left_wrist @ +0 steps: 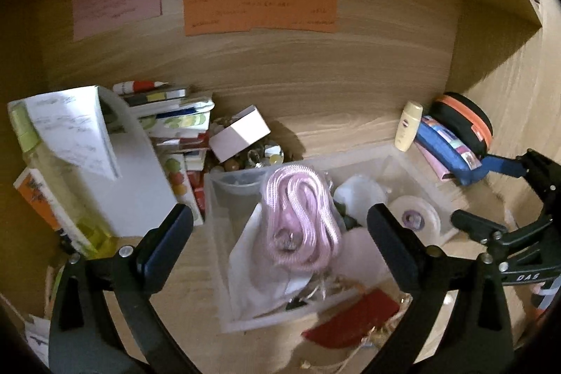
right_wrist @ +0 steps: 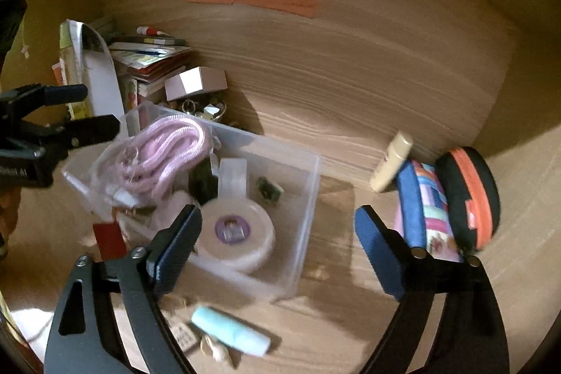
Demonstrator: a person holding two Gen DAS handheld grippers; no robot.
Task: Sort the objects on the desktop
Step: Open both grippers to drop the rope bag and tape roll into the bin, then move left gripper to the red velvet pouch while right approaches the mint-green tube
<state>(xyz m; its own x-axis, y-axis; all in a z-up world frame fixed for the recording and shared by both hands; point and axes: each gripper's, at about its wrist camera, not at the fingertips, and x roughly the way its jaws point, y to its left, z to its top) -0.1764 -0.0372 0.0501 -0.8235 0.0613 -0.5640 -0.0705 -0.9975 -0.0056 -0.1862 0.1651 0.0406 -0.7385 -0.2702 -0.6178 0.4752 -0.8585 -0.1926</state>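
Observation:
A clear plastic bin (left_wrist: 219, 269) sits mid-desk. Inside it lie a coiled pink cord (left_wrist: 301, 219), a white tape roll (left_wrist: 415, 216) and other small items. My left gripper (left_wrist: 280, 216) hovers open over the bin with the cord below the gap and nothing touching its pads. In the right wrist view my right gripper (right_wrist: 277, 216) is open above the bin's (right_wrist: 308, 198) right part, and the tape roll (right_wrist: 233, 233) rests by its left finger, unheld. The pink cord (right_wrist: 164, 149) lies further left. Each gripper also appears in the other's view: right gripper (left_wrist: 498, 195), left gripper (right_wrist: 94, 109).
A cream bottle (right_wrist: 391, 163), a blue pencil case (right_wrist: 420, 216) and a black-and-orange round case (right_wrist: 470, 195) lean at the right. Stacked books (left_wrist: 175, 114), a pink box (left_wrist: 242, 132) and a green bottle (left_wrist: 52, 181) crowd the left. A light-blue tube (right_wrist: 231, 328) and a red piece (left_wrist: 350, 321) lie in front.

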